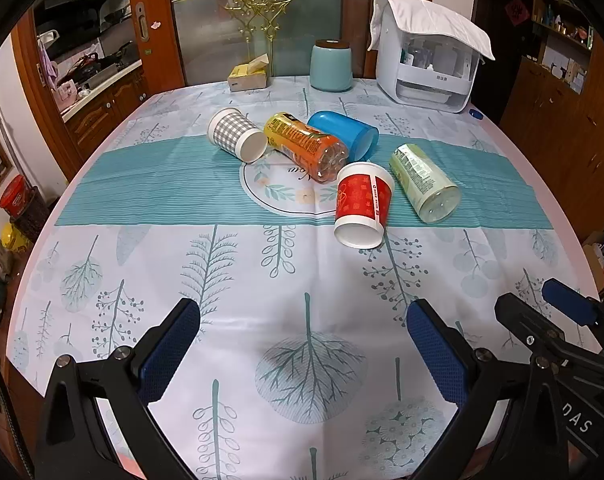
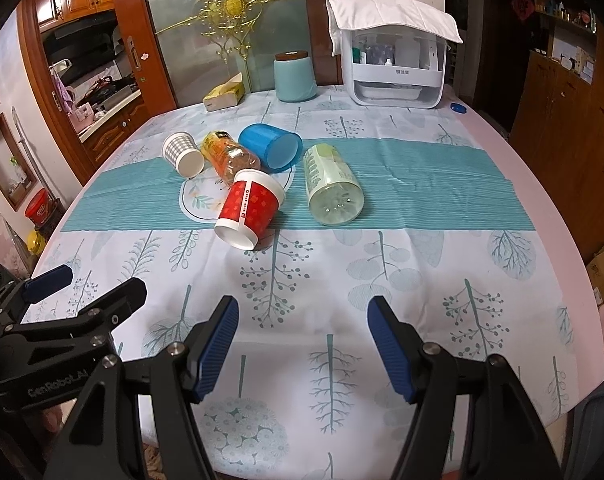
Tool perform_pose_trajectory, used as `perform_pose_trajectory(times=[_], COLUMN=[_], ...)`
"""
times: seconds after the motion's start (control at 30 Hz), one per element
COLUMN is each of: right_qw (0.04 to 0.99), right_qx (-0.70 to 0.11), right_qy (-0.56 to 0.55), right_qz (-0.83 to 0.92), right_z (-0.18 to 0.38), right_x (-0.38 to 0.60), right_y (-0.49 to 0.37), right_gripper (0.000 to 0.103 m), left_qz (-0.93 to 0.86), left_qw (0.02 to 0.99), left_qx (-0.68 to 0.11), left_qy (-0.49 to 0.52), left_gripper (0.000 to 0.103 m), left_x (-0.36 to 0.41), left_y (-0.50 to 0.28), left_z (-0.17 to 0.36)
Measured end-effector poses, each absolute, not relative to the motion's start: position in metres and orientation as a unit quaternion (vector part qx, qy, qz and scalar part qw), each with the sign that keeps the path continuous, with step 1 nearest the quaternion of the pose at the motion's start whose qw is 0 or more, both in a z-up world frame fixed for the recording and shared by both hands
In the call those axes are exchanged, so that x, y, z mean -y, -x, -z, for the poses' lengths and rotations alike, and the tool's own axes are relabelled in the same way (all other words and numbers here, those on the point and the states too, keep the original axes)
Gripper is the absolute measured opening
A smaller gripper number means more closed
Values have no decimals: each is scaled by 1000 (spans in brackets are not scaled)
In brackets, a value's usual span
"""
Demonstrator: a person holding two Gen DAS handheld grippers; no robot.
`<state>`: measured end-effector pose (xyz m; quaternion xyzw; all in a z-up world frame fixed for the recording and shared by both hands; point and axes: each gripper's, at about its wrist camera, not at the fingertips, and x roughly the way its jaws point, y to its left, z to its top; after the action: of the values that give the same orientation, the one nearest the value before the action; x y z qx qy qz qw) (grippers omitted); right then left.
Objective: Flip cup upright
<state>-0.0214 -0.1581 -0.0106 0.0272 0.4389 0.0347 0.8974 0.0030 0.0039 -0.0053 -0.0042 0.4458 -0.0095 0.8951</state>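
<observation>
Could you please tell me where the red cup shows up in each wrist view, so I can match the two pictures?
Left wrist: the red cup lies on its side right of centre, beside the green bottle.
Right wrist: the red cup lies left of centre, ahead of the open right gripper.
Shared landmark: the blue cup behind it.

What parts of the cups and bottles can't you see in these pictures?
- Red cup: its opening faces away in both views, so its inside is hidden.
- Orange bottle: in the right wrist view the red cup covers its near end.
- Blue cup: in the left wrist view the orange bottle hides its lower side.
- Green bottle: label print too small to read.
- Checked cup: inside hidden, bottom faces the camera.
</observation>
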Motion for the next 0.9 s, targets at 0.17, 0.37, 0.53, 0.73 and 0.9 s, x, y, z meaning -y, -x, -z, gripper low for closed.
perform_pose_trajectory(times=[0.17, 0.37, 0.53, 0.73, 0.9], right_qw=[895, 896, 902, 904, 910], right_qx=[-443, -443, -430, -426, -413], right_qy=[-29, -15, -1, -5, -7], right_qz=[-35, -31, -27, -38, -42], right_z=[14, 13, 5, -4, -14], right_x=[159, 158, 157, 163, 167], right_y=[19, 15, 15, 8, 3], right_gripper=[67, 67, 67, 67, 67], left_qz=[14, 12, 11, 5, 4], left_qw=[894, 896, 898, 903, 907], left_qx=[-448, -444, -439, -429, -420], left_qy=[4, 6, -4, -15, -25], left_gripper=[102, 102, 102, 102, 102], left_x=[-4, -6, -6, -11, -13], left_y=[-6, -11, -18, -26, -36], left_z=[5, 0, -8, -19, -29])
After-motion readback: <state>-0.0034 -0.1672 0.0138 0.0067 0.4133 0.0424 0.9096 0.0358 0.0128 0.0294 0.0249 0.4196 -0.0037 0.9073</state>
